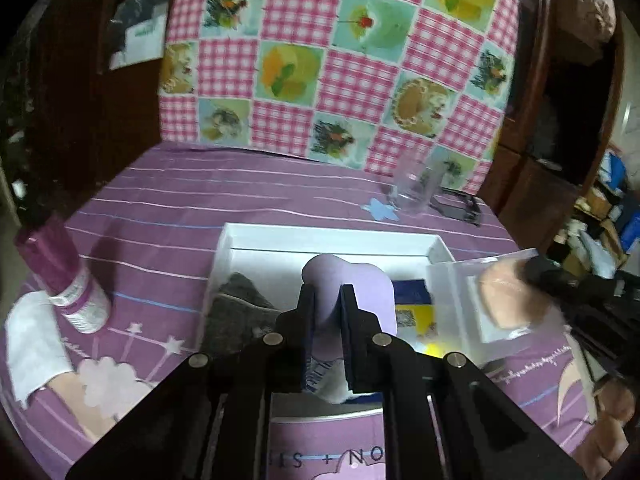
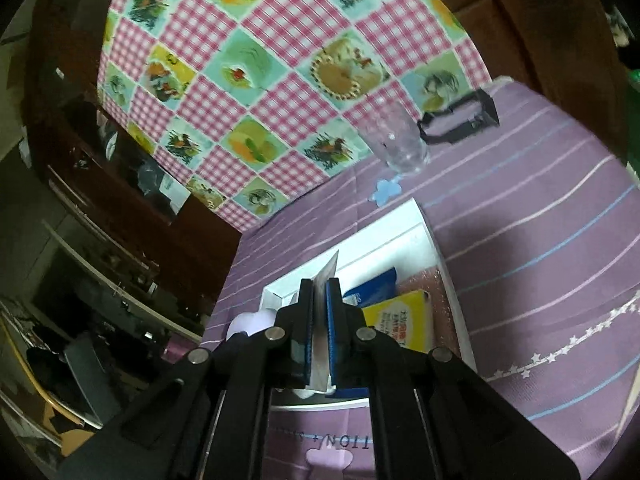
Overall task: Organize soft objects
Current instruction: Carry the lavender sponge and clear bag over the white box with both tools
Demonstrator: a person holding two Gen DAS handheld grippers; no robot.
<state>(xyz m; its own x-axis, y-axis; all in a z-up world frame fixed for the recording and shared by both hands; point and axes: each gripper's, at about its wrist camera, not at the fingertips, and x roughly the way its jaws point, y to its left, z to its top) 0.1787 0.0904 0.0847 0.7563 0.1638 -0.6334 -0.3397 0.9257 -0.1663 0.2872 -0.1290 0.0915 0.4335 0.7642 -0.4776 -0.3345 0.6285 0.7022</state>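
1. White tray sits on the purple striped cloth. Inside: grey cloth at its left, blue pack and yellow pack toward its right.
2. Left gripper is clamped on a lilac sponge, held over the middle of the tray; the sponge bulges out above the fingertips.
3. Right gripper is closed on a clear pouch, seen edge-on between the pads. From the left view, the pouch holds a peach round pad and hangs over the tray's right edge.
4. Right view of the tray: blue pack and yellow pack lie side by side near its right wall; the lilac sponge shows at its left rim.
5. On the cloth beyond the tray: clear glass upright, a blue star cutout just beside it, a black buckle past the glass.
6. Left of the tray: a purple-and-white tube, tilted, near a white rag.
7. Backdrop: pink gingham panel with printed squares, standing behind the cloth. Dark wood cabinets on either side; room dim and cluttered.
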